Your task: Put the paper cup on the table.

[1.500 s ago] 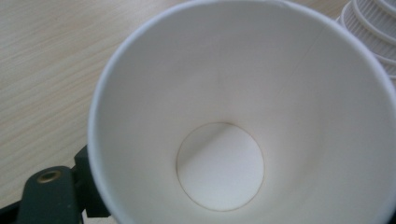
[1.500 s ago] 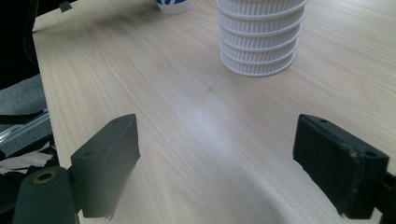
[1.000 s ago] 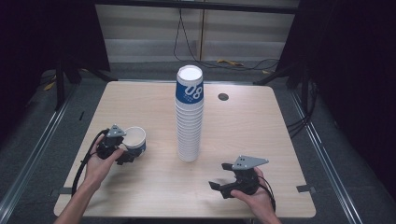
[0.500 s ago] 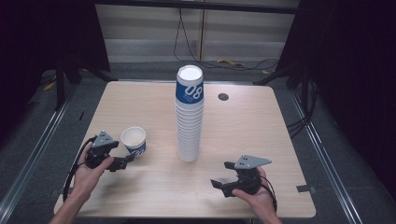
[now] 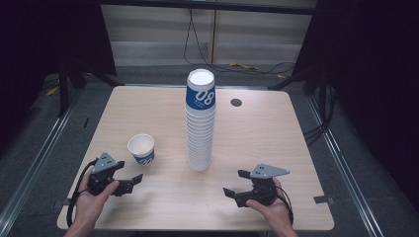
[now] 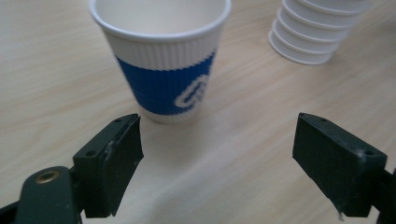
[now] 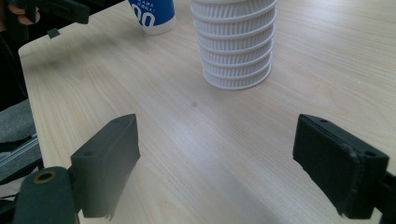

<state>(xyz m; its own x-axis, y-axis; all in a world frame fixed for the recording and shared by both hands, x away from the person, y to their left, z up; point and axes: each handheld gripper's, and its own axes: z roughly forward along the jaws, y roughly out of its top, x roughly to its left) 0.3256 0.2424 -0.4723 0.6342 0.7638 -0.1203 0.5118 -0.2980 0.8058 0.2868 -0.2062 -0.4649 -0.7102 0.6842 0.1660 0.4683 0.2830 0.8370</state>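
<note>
Backed off from the blue-banded white paper cup, the left gripper has fingers apart; right gripper fingers also apart, near the tall stack of white ribbed cups on the bench.

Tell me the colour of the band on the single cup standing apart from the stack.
Blue, with a white logo, on the white ribbed single cup; the left gripper view shows it best.

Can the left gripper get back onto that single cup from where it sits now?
Probably yes. The left gripper is open, and the single cup stands upright just ahead of its jaws with bare table between.
</note>
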